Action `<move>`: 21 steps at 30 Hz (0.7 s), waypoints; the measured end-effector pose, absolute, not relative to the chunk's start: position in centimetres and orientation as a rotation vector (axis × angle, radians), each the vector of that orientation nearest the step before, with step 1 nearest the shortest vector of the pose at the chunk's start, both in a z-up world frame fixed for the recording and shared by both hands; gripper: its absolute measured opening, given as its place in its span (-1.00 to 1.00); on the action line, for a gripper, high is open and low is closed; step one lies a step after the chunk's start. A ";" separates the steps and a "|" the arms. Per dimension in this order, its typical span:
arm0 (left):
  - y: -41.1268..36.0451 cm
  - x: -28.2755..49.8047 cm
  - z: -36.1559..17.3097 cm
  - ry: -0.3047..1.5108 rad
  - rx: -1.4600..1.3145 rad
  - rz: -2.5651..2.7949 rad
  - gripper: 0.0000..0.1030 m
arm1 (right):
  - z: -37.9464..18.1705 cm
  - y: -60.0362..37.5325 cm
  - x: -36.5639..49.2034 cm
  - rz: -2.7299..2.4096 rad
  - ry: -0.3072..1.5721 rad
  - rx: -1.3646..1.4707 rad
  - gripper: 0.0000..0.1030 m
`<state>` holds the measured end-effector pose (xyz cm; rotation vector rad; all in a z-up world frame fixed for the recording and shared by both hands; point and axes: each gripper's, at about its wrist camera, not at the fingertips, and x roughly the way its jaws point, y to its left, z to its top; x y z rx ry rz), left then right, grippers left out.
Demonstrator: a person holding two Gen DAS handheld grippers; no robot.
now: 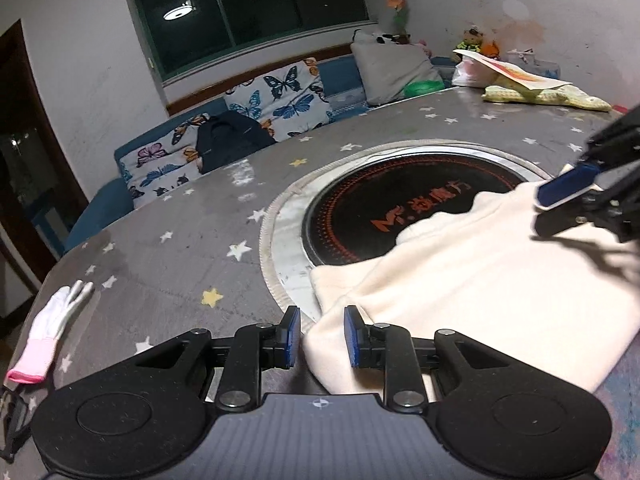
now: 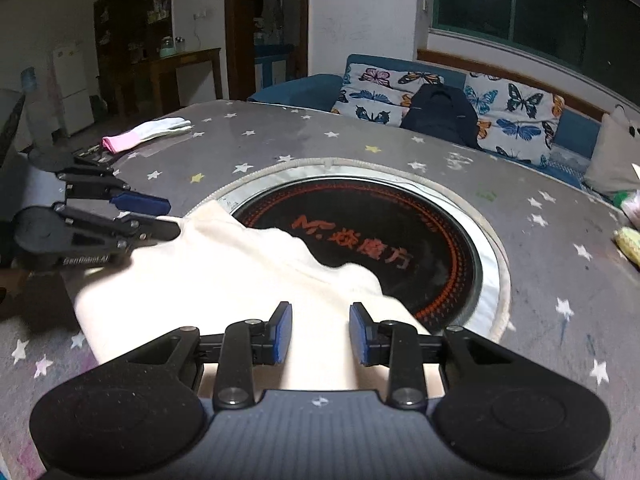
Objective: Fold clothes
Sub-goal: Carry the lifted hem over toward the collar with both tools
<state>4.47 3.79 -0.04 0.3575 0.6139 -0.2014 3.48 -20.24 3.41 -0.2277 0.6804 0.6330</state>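
A cream garment (image 1: pixel 472 280) lies folded on the grey star-print table, partly over the black round hob; it also shows in the right wrist view (image 2: pixel 224 280). My left gripper (image 1: pixel 322 336) is open at the garment's left corner, with the cloth edge between its jaws. It also shows in the right wrist view (image 2: pixel 160 216), at the garment's far left corner. My right gripper (image 2: pixel 320 334) is open just above the garment's near edge. It also shows in the left wrist view (image 1: pixel 560 204), open over the garment's far right corner.
A black round hob (image 2: pixel 400 240) with orange writing sits in the table's middle. A white and pink glove (image 1: pixel 52 324) lies at the left edge. Yellow cloth and paper (image 1: pixel 536 88) lie at the far right. A butterfly-print sofa (image 1: pixel 256 96) stands behind the table.
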 end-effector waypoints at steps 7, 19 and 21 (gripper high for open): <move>2.6 3.5 1.5 0.569 0.343 -0.237 -0.46 | 4.0 -23.0 0.3 0.618 0.677 -0.187 -0.40; -0.1 3.6 1.3 0.570 0.366 -0.311 -0.46 | 4.2 -25.7 1.4 0.540 0.680 -0.121 -0.39; -0.3 3.8 1.0 0.576 0.366 -0.315 -0.45 | 3.5 -25.8 2.4 0.523 0.704 -0.114 -0.39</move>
